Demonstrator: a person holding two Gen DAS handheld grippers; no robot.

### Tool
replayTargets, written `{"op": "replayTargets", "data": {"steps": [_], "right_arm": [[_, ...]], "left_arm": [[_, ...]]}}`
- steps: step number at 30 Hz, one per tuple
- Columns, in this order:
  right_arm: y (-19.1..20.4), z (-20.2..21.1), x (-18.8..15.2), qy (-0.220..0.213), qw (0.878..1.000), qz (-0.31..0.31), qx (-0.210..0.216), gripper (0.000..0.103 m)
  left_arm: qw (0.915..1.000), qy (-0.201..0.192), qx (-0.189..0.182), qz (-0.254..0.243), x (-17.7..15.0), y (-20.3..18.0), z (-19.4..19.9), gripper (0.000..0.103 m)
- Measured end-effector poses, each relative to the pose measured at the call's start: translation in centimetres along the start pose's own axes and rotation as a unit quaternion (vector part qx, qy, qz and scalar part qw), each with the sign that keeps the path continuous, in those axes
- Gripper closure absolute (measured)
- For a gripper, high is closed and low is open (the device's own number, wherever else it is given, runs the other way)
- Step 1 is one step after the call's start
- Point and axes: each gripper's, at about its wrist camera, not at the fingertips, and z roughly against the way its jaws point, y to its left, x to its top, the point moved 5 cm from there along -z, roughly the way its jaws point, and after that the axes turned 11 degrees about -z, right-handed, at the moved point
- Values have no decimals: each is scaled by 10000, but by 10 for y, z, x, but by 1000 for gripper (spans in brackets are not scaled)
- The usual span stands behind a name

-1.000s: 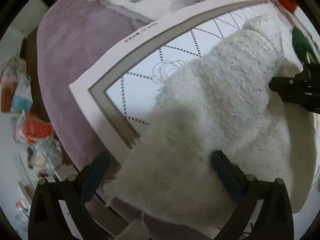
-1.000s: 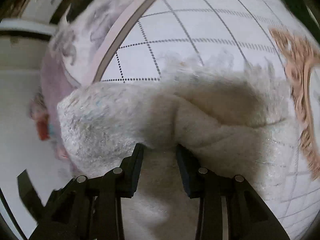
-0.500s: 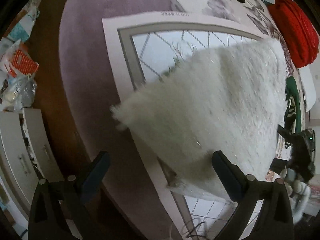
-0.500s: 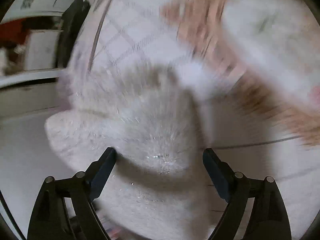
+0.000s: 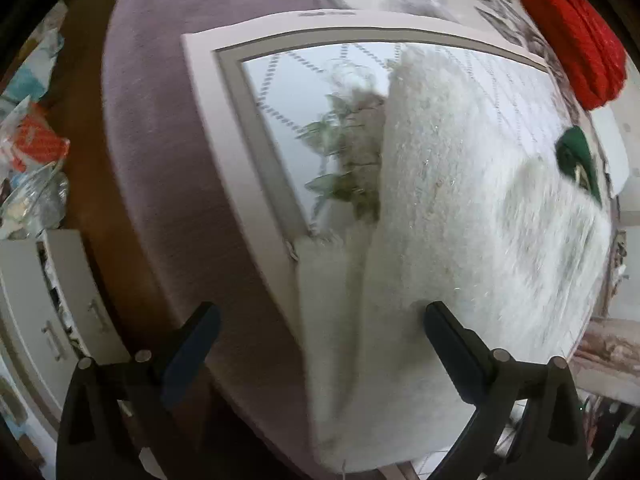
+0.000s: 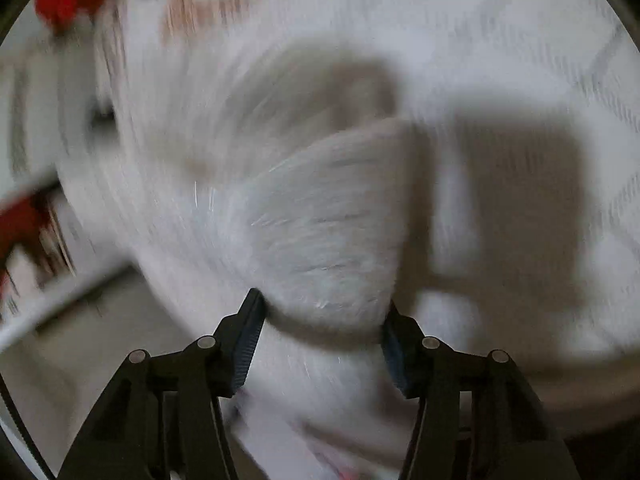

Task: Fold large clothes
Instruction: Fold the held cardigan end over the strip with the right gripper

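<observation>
A fluffy white sweater (image 5: 460,208) lies spread on a white mat with dotted diamond lines (image 5: 288,88). My left gripper (image 5: 320,328) is open above the sweater's near edge, and nothing is between its fingers. In the right wrist view, blurred by motion, the same white sweater (image 6: 320,220) fills the frame. My right gripper (image 6: 324,332) has its jaws partly closed, with a fold of the sweater bulging between them.
A purple carpet (image 5: 160,120) surrounds the mat. A rolled red garment (image 5: 576,32) and a dark green item (image 5: 576,156) lie at the far right. White drawers (image 5: 48,320) and clutter (image 5: 32,152) stand at the left.
My right gripper let go of the sweater, opened wide, then narrowed around a fold of it. The sweater dropped onto the mat. My left gripper stayed open and swung over its edge.
</observation>
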Motion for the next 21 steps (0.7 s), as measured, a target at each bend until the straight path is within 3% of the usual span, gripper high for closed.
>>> {"op": "replayTargets", "data": {"steps": [2, 5, 7, 11, 14, 16, 18, 21], "right_arm": [[8, 8, -10, 220, 9973, 475, -518, 46], [50, 52, -6, -440, 9827, 1569, -881, 41], [89, 78, 7, -998, 9664, 2196, -885, 24], [164, 84, 39, -1380, 9383, 3004, -1014, 23], [214, 68, 61, -1372, 9120, 3617, -1361, 23], [229, 70, 63, -1360, 9026, 3750, -1618, 23], [247, 66, 44, -1258, 8953, 3999, -1506, 23], [255, 45, 14, -853, 8994, 4063, -1367, 23]], "left_arm": [[9998, -10, -125, -143, 5, -6, -4, 0], [9990, -84, -261, -348, 23, -24, -7, 0], [9991, -74, -164, -372, 29, -29, -6, 0], [9999, -109, -94, 23, 8, -12, 2, 0], [9985, -13, -342, 417, -18, 6, -11, 0], [9958, -44, -635, 657, -26, 14, -22, 0], [9933, -157, -864, 748, -26, 14, -27, 0], [9926, -405, -782, 832, -24, 18, -21, 0]]}}
